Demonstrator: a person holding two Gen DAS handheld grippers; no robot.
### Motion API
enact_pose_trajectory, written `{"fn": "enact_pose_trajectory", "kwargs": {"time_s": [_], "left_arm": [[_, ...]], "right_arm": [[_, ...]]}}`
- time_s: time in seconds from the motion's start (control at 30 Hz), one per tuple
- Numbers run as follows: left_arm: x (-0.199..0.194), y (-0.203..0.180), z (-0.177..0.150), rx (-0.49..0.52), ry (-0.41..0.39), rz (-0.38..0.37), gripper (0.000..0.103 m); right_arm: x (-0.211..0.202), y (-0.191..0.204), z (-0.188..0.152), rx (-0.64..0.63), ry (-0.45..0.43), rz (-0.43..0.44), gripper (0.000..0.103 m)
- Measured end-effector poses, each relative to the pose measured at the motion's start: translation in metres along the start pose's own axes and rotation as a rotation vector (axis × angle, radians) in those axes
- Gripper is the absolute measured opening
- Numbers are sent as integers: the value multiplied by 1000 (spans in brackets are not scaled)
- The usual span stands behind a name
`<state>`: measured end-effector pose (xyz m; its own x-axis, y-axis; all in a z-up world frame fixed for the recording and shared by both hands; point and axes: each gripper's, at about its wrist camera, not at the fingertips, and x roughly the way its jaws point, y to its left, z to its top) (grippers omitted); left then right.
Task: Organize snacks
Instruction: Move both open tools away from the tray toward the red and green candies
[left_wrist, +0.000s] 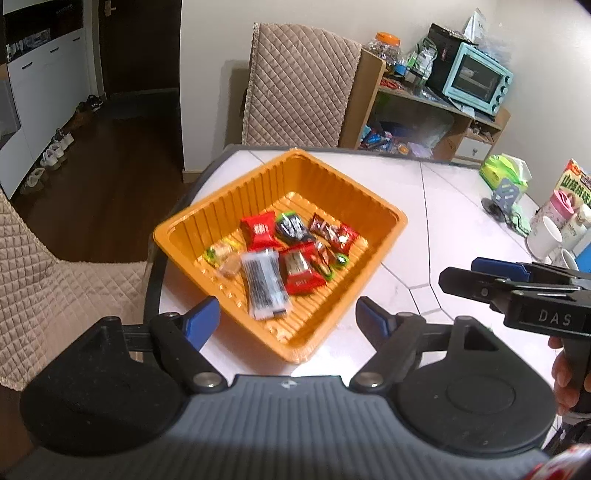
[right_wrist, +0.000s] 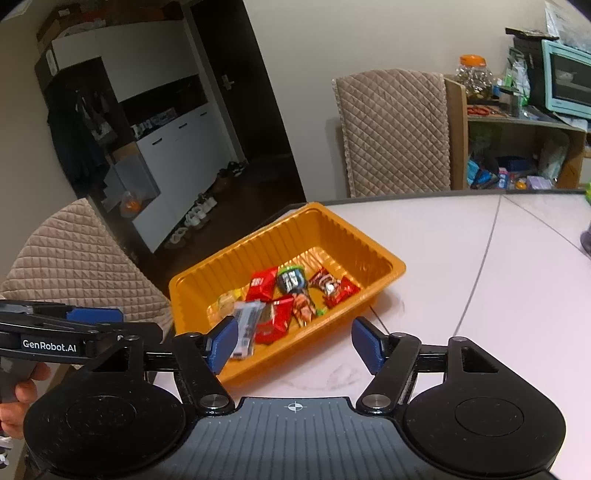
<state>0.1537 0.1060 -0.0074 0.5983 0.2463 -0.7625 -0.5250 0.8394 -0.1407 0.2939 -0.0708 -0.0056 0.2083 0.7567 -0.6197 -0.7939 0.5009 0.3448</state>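
Bare tabletop right of the orange tray; seemingly crowded cups at far right

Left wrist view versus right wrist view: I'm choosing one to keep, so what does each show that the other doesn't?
Only the left wrist view shows the white mugs and green tissue pack. Only the right wrist view shows the dark coat hanging by the cabinet. Both share the orange tray of snacks and both open tools, left and right.

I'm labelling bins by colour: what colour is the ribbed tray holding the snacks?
Orange; the tray shows best in the left wrist view.
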Motion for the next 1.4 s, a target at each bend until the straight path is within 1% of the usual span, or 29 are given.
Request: {"fn": "enact_pose_trajectory", "kwargs": {"time_s": [0.1,0.5,0.8,1.0,1.13,1.4], "left_arm": [[-3,-6,-10,3,23,0,79],[-5,-36,-44,43,103,-44,79],[1,-64,-56,91,153,-81,80],[7,-85,-64,137,184,-105,81],[11,-99,-69,169,194,-115,82],[22,-128,-70,229,184,-147,83]], "right_arm": [[-10,-1,-10,14,14,-12,71],[-51,-22,-50,93,51,-73,72],[-79,-41,-79,152,76,-130,72],[-93,-53,-94,173,97,-182,72],[-99,-64,-102,185,97,-223,72],[-108,-88,-115,225,98,-296,72]]}}
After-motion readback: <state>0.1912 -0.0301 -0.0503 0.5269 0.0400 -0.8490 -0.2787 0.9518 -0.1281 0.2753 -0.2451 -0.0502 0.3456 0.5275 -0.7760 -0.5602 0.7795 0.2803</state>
